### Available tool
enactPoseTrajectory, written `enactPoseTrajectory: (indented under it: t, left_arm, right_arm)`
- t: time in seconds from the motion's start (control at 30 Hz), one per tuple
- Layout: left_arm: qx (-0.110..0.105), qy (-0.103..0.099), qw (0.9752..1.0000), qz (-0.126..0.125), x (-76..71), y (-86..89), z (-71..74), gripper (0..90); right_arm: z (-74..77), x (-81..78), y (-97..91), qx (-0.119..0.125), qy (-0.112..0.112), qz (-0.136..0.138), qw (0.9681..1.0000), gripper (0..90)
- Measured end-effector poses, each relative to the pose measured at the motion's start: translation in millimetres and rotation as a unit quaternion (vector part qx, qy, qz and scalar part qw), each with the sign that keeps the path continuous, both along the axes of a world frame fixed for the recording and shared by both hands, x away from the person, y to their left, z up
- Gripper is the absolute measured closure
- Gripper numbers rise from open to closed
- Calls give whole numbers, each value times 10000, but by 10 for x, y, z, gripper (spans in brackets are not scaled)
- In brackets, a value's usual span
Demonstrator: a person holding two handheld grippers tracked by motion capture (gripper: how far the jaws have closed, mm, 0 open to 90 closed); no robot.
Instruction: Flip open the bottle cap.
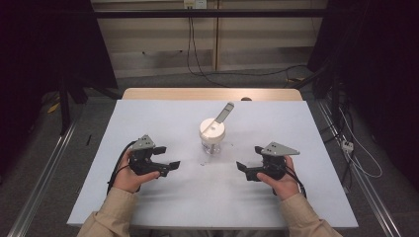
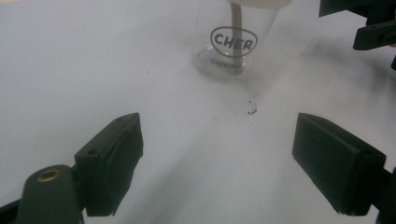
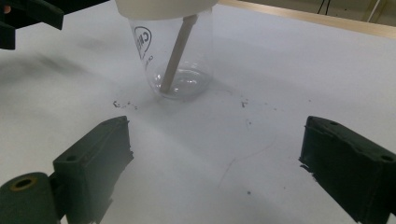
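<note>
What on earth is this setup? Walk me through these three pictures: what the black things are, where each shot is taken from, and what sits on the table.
No robot here: a person sits at a table and holds a hand tool in each hand, each ending in a two-jawed claw. The high view looks down from above: the left claw and the right claw both point inward toward a clear plastic jar with a white lid and a handle sticking up from it. The other two pictures come from cameras riding on the claws, looking out between their black jaws. Both show the jar ahead, with a stem running down inside it. Both claws stand open and hold nothing. The jar stands on the white tabletop.
</note>
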State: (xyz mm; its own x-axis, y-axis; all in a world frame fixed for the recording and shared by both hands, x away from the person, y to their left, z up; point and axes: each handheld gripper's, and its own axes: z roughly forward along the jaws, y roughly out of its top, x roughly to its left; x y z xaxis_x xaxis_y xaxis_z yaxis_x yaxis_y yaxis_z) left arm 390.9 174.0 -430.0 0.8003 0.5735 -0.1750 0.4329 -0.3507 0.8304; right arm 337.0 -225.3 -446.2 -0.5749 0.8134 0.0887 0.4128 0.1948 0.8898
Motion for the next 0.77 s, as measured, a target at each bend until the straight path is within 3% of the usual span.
enactPoseTrajectory:
  t: [0.57, 0.77]
  left_arm:
    - [-3, -4, 9997, 239, -158, 287, -52, 121]
    - [-12, -26, 9995, 299, -166, 307, -56, 109]
  right_arm:
    - [-14, -200, -269, -39, 17, -126, 9999, 80]
    - [-18, -230, -308, -115, 6, -147, 9998, 77]
